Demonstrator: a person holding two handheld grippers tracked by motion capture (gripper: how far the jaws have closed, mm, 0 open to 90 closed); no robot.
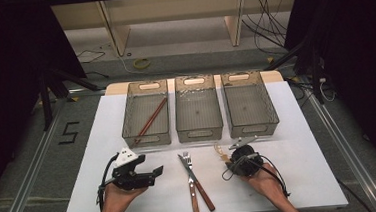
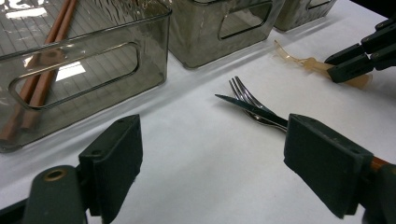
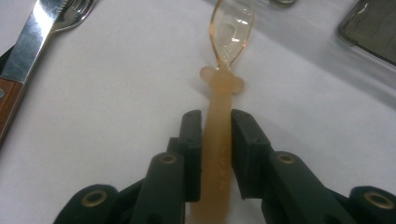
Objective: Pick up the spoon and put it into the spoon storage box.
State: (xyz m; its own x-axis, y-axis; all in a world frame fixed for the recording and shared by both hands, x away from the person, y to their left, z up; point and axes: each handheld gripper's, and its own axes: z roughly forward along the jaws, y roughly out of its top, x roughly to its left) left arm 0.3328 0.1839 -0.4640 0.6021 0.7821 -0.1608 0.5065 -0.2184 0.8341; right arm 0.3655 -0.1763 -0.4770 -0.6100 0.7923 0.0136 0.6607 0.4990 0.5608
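Note:
A translucent amber spoon (image 3: 223,88) lies on the white table (image 1: 300,158), bowl pointing away. My right gripper (image 3: 216,122) is shut on its handle, one jaw on each side; in the high view this gripper (image 1: 230,158) sits front right with the spoon (image 1: 221,150) poking out leftward. My left gripper (image 1: 154,172) is held front left, open and holding nothing. Between its wide jaws (image 2: 210,158) I see bare table. A wooden-handled knife (image 1: 205,195) and fork (image 1: 194,202) lie crossed at the front centre, the knife blade (image 2: 252,108) over the fork (image 2: 240,89).
Three grey translucent bins stand in a row at the back: left bin (image 1: 147,138), middle bin (image 1: 199,133), right bin (image 1: 254,127). Brown chopsticks (image 1: 152,119) lie diagonally in the left bin. Cables trail on the floor beyond the table.

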